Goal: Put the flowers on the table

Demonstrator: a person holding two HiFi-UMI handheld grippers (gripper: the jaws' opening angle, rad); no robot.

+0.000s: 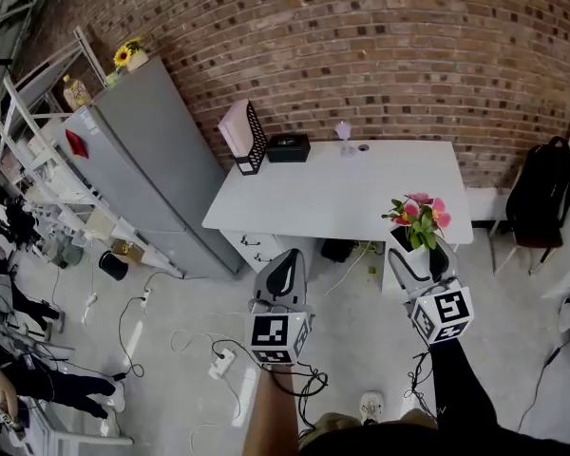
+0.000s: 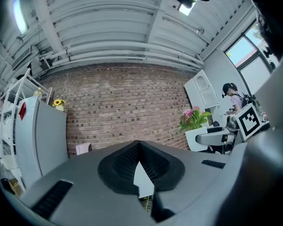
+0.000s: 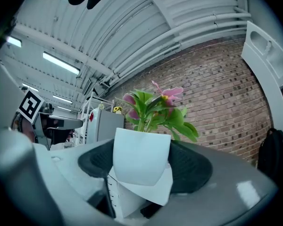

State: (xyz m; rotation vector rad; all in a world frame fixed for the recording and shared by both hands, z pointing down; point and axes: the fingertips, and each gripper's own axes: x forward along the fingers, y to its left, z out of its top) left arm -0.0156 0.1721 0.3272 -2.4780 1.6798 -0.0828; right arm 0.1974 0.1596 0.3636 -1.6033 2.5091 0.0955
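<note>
My right gripper (image 1: pixel 420 255) is shut on a white pot (image 3: pixel 141 159) of pink flowers (image 1: pixel 418 218) with green leaves, held upright just short of the white table's (image 1: pixel 332 198) front right edge. In the right gripper view the pot sits between the jaws with the pink flowers (image 3: pixel 155 105) rising above it. My left gripper (image 1: pixel 281 275) is shut and holds nothing, out over the floor in front of the table. The left gripper view looks at the brick wall, with the pink flowers (image 2: pixel 194 117) at its right.
On the table's far edge stand a pink rack (image 1: pixel 242 136), a black box (image 1: pixel 289 147) and a small glass (image 1: pixel 343 133). A grey fridge (image 1: pixel 142 160) stands to the left, with sunflowers (image 1: pixel 125 55) on top. Cables (image 1: pixel 218 350) lie on the floor. A chair with a backpack (image 1: pixel 541 193) is at right.
</note>
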